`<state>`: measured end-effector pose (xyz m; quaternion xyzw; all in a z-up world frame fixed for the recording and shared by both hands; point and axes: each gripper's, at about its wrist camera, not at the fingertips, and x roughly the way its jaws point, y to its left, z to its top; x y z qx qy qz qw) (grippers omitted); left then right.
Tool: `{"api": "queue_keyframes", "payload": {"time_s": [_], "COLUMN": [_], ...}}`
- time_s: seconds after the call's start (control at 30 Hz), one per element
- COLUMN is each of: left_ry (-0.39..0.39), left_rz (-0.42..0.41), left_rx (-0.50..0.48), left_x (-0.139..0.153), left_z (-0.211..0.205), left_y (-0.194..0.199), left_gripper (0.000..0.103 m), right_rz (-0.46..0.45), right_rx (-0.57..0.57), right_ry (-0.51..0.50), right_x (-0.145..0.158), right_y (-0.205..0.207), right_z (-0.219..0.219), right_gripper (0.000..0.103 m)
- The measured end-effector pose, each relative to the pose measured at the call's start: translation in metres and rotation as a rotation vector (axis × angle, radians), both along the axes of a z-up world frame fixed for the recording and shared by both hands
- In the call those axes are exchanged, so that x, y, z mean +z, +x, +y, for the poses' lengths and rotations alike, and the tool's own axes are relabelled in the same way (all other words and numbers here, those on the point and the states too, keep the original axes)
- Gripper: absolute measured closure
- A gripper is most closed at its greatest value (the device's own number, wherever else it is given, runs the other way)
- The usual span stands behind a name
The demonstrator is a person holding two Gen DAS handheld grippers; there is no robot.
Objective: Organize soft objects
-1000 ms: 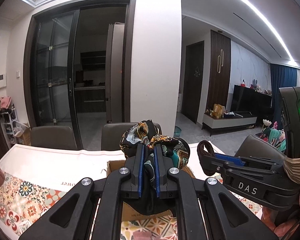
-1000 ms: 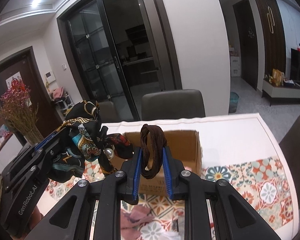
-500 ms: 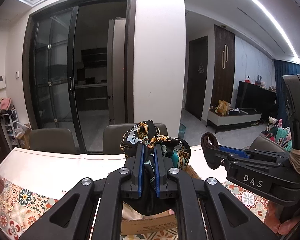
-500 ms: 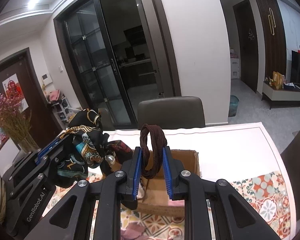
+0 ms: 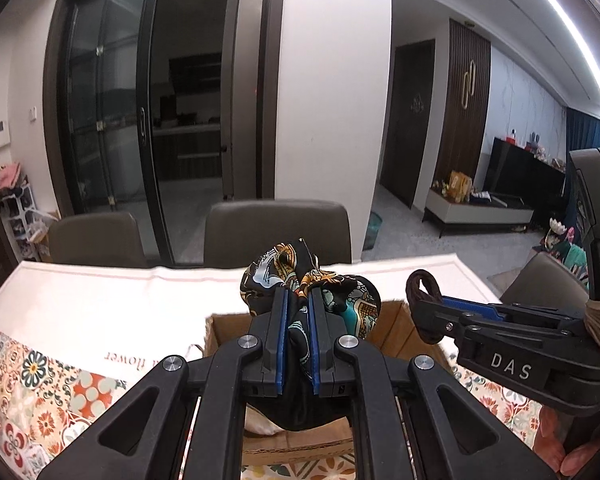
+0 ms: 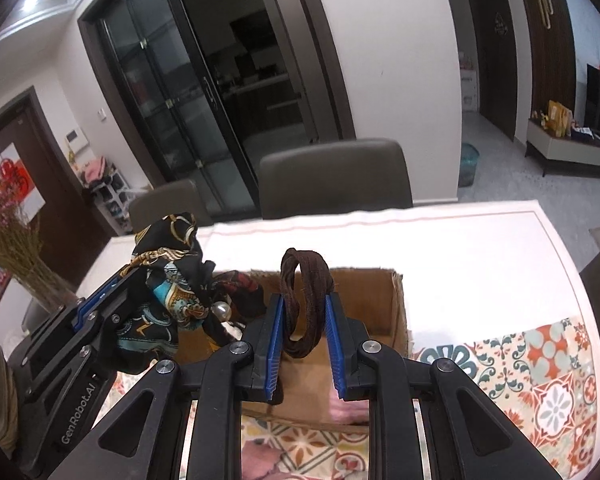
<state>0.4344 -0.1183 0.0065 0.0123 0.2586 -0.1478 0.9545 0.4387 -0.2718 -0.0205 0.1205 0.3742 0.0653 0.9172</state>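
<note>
Left gripper (image 5: 298,322) pinches a patterned scarf (image 5: 332,300); right gripper (image 6: 303,330) clamps a brown hairband (image 6: 306,300) (both above the cardboard box (image 6: 376,300)).

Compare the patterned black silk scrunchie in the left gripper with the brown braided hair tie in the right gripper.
The patterned black silk scrunchie is multicoloured and puffy; the brown braided hair tie is plain and thin. The scrunchie bunches into a crumpled mass, while the hair tie stands as an open loop. The scrunchie carries a pearl bead; the hair tie has none. Both are clamped between blue-padded fingers above the cardboard box.
</note>
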Motion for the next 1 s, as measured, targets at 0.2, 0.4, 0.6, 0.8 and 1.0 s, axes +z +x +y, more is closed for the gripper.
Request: {"api": "queue_keyframes", "payload": {"time_s": [0.2,0.4,0.6,0.8,1.0], "left_ry": [0.032,0.06,0.081,0.114,0.116], "left_rz": [0.07,0.123,0.146,0.124,0.116], "left_rx": [-0.005,-0.025,-0.046,-0.031,-0.007], "left_x": [-0.025,-0.044,-0.051,-0.051,-0.048], "left_z": [-0.006,-0.013,-0.016,-0.011,-0.002], "left_y": [0.014,0.017,0.014,0.011,0.005], "left_gripper": [0.092,0.09,0.068,0.061,0.059], "right_rz": [0.06,0.115,0.164,0.157,0.147], "right_rx": [0.016,0.03,0.028,0.019,0.007], "right_ry": [-0.033,-0.046,-0.045,-0.056,-0.063], "right_x": [-0.024,-0.041,-0.053,-0.053,-0.047], "right_y": [0.012,0.021,0.028,0.025,0.017], "right_z": [0.003,0.003,0.0,0.0,-0.001], "right_gripper": [0.081,0.081,0.071,0.06,0.058]}}
